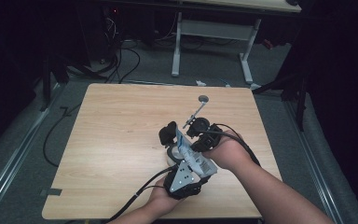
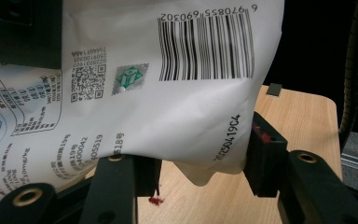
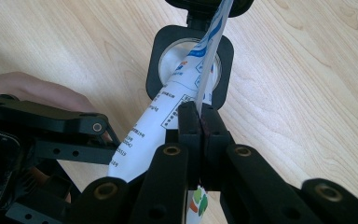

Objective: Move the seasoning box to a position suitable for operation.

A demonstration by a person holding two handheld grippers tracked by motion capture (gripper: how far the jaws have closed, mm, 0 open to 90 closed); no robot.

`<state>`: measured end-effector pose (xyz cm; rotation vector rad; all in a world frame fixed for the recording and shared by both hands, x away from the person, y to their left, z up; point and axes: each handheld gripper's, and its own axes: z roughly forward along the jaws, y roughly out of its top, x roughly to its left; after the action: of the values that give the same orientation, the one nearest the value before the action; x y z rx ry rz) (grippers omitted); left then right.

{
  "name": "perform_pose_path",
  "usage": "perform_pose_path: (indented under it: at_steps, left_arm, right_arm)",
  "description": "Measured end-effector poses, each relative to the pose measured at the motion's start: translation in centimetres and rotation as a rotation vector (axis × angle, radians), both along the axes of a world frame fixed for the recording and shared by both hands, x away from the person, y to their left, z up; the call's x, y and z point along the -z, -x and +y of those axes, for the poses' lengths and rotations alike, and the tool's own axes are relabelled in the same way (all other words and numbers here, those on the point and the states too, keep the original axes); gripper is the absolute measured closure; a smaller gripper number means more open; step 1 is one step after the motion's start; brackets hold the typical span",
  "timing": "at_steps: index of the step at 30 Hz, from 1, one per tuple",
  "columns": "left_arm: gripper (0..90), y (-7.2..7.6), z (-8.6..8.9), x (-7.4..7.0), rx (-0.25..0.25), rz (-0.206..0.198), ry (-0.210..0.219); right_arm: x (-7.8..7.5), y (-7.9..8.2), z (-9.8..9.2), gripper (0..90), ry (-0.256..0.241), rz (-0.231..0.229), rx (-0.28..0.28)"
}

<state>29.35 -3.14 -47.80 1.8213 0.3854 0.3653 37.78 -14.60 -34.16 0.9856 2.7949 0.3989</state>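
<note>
Near the table's front edge, the left gripper [image 1: 186, 175] has its jaws closed around the lower body of a white printed pouch [image 2: 168, 93], the barcode side facing its camera. Just beyond, the right gripper [image 3: 199, 126] pinches the pouch's flat edge tightly between its pads, jaws narrow. The pouch stands over a black scale [image 3: 190, 65] with a round silver plate on the wooden table [image 1: 121, 121]. Farther back lies a small metal spoon [image 1: 199, 105]
</note>
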Motion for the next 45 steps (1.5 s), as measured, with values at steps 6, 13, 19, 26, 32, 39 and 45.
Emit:
perform_pose_path:
  at_steps: [6, 13, 19, 26, 32, 39, 45]
  left_arm:
    - [54.4, -0.05, 0.13, -0.09, -0.004, 0.000, 0.005]
    - [54.4, -0.10, 0.22, -0.10, -0.010, -0.001, 0.002]
    - [54.5, -0.15, 0.29, -0.14, -0.013, -0.004, 0.003]
    - [54.5, -0.14, 0.36, -0.13, -0.014, -0.003, 0.002]
    - [54.5, -0.11, 0.36, -0.18, -0.013, -0.005, 0.006]
    - [54.5, -0.18, 0.42, -0.21, -0.017, -0.005, 0.004]
    - [54.5, -0.15, 0.41, -0.22, -0.015, -0.002, 0.006]
  right_arm:
    - [-0.11, -0.03, 0.16, 89.4, 0.003, 0.001, -0.001]
    - [-0.13, -0.17, 0.35, 89.4, 0.000, -0.002, -0.007]
    - [-0.16, -0.19, 0.42, 89.4, -0.001, -0.004, -0.008]
    - [-0.12, -0.26, 0.43, 89.4, -0.004, -0.003, -0.010]
    - [-0.20, -0.22, 0.41, 89.4, -0.008, -0.004, -0.013]
    - [-0.14, -0.30, 0.51, 89.4, -0.010, -0.004, -0.010]
    - [-0.13, -0.35, 0.52, 89.4, -0.009, -0.002, -0.010]
